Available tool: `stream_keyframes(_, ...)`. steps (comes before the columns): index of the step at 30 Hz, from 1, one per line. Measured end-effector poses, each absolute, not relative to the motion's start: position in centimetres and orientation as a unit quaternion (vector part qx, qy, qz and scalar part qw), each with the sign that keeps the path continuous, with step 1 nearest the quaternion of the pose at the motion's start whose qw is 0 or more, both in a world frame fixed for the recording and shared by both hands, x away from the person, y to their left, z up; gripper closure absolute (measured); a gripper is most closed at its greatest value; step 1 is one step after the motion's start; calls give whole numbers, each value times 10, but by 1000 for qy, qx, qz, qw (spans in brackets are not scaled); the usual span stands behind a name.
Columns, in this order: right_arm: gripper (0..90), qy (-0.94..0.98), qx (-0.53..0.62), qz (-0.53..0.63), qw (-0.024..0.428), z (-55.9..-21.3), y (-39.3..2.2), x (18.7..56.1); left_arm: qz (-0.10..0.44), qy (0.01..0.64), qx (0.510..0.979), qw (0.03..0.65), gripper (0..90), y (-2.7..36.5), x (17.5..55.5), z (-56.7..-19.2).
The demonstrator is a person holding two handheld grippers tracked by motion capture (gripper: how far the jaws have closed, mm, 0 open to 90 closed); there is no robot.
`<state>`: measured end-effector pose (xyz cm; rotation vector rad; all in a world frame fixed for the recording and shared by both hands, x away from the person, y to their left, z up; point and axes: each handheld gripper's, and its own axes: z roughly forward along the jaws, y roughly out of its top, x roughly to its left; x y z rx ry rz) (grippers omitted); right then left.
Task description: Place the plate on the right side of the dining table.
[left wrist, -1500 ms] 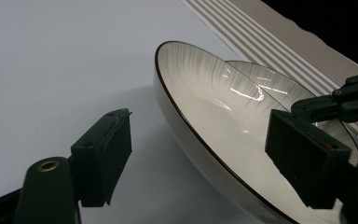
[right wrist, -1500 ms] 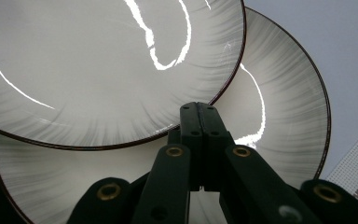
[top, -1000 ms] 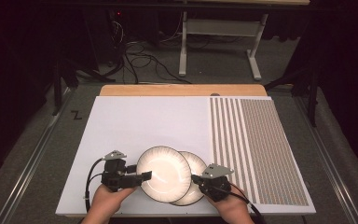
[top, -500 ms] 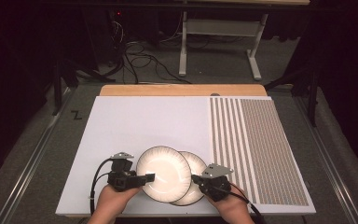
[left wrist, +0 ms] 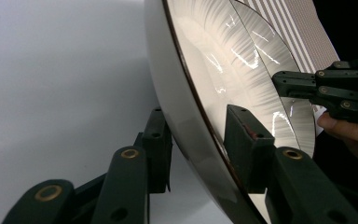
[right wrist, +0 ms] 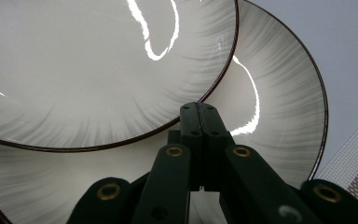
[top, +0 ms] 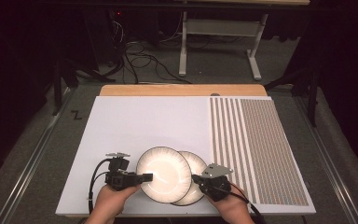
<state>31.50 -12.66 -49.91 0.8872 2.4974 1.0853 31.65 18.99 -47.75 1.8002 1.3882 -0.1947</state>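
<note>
High view: two overlapping plates gripped at the near table edge.

Left gripper [top: 145, 177] has just been closing and now pinches the rim of the upper plate [top: 163, 173], which overlaps the lower plate [top: 196, 163]. Right gripper [top: 196, 178], jaws pressed together, rests on that lower plate. Separating them seems barely begun. Both are glossy, round, shallow ceramic (dark-edged, with brushed grey rays); the white mat [top: 140, 126] is matte.

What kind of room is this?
Probably a lab or test room: a white board with a striped mat lies on the table, loose cables trail on the grey floor, and dark curtains hang around.
</note>
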Motion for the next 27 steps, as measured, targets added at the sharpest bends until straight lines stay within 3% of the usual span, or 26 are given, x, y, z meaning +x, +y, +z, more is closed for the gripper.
stream_keyframes(15, 900, 860, 309, 379, 144, -497, -129, 314, -44, 543, 715, 437, 694, 188, 316, -471)
stream_keyframes(27, 900, 849, 316, 395, 153, -488, -140, 315, 15, 503, 726, 469, 763, 177, 312, -462)
